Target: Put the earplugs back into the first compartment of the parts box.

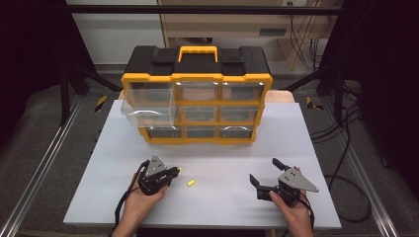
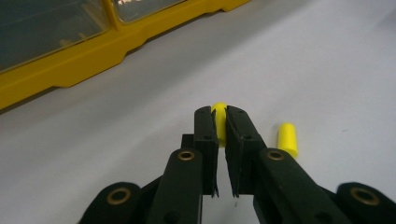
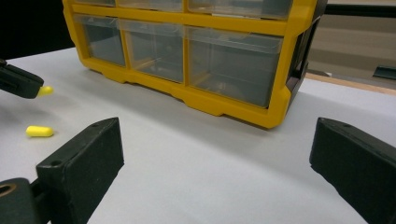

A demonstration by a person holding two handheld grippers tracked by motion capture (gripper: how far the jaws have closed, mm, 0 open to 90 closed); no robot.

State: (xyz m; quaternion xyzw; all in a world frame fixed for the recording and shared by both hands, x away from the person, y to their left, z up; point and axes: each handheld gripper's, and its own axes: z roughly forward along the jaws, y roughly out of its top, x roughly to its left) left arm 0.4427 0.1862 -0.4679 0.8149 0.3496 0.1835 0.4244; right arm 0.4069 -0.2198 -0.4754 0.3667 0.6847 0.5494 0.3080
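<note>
On the white table top, toward its near left corner, the left gripper is clamped on a small yellow earplug. The left gripper view shows the two black jaws drawn almost together, with the plug's rounded tip poking out beyond them. It appears to sit low at the table surface, so whether it has left the surface I cannot tell.

Just to the right of it lies a second earplug, loose on the table and apart from the jaws. It is a short, smooth, bright yellow cylinder with a domed end, lying on its side. The right gripper view shows it near the tip of the left gripper.

Behind both, toward the far edge, stands a yellow and black organiser case with clear drawers. Its drawer at the left is pulled out and looks empty. That is likely where the plugs belong.

Near the right part of the near edge, the right gripper rests with its jaws spread wide and nothing between them, pointing toward the case.

By my reading the work is early. One plug is gripped but not yet carried to the drawer, and the other is untouched.
</note>
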